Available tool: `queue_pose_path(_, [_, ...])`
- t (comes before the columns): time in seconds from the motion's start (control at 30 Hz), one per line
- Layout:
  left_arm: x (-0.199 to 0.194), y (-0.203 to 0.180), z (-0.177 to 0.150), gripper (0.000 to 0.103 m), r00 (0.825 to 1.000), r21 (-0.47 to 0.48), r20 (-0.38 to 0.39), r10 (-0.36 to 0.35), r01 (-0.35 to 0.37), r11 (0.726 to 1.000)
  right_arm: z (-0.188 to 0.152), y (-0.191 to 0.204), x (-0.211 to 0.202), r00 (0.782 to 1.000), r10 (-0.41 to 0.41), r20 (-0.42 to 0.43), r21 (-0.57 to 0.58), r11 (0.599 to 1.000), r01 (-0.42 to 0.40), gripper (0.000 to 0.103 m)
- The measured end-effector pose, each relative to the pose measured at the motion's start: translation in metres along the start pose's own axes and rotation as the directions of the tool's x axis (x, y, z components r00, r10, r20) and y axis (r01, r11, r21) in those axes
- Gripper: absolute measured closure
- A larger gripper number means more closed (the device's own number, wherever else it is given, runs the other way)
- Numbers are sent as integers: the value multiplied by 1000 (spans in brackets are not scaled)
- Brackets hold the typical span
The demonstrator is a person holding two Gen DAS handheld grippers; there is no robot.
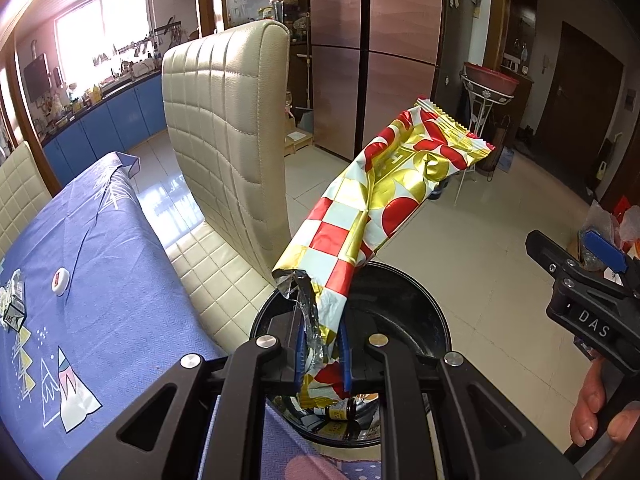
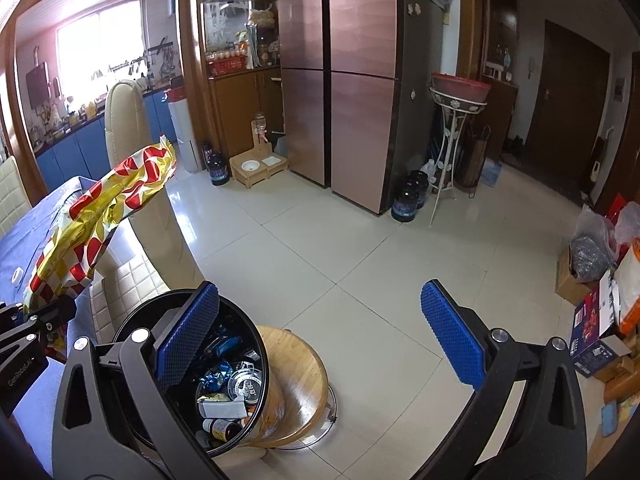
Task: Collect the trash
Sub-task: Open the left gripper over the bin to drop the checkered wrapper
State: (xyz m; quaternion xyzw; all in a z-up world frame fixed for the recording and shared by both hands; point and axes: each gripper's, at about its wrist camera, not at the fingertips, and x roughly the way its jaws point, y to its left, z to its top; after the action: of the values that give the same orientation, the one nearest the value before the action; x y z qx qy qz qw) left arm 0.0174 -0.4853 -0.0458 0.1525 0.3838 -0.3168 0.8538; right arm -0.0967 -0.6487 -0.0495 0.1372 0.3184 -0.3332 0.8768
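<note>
My left gripper point(image 1: 323, 354) is shut on a long red, gold and white snack wrapper point(image 1: 384, 200). It holds the wrapper upright over the black round trash bin point(image 1: 416, 300). The wrapper also shows in the right wrist view point(image 2: 100, 216), at the left. The bin point(image 2: 260, 356) holds several pieces of trash, including small bottles point(image 2: 220, 428). My right gripper point(image 2: 320, 336) is open and empty, just right of the bin; it also shows in the left wrist view point(image 1: 592, 280).
A blue-clothed table point(image 1: 80, 260) lies at the left with a small white round thing point(image 1: 60, 280) and scraps point(image 1: 12, 300). A cream padded chair point(image 1: 228, 140) stands beside the bin. A wooden stool point(image 2: 300, 380) sits under the bin. Boxes and bags point(image 2: 600, 280) are at the right.
</note>
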Motion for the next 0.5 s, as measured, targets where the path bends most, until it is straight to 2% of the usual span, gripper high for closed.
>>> queue_pose_path(0.17, [3,2,-2,80,999,-21,-29,-37,36,999,2,-2,3,1000,6,-8,10,1000,-6,3])
queue_pose_path(0.37, [-4,-1,-5,79,999,-4,-18,-42,42,999,0,-1,3,1000,18,-12,14,1000,-18,3])
queue_pose_path(0.43, [-7,-1,-6,72,998,-10,-23,-53,53,999,-1,1,2,1000,19,-11,12,1000,-19,3])
queue_pose_path(0.5, [-10,0,-7,44,997,-19,-19,-68,68,998,-1,2,1,1000,21,-10,12,1000,-20,3])
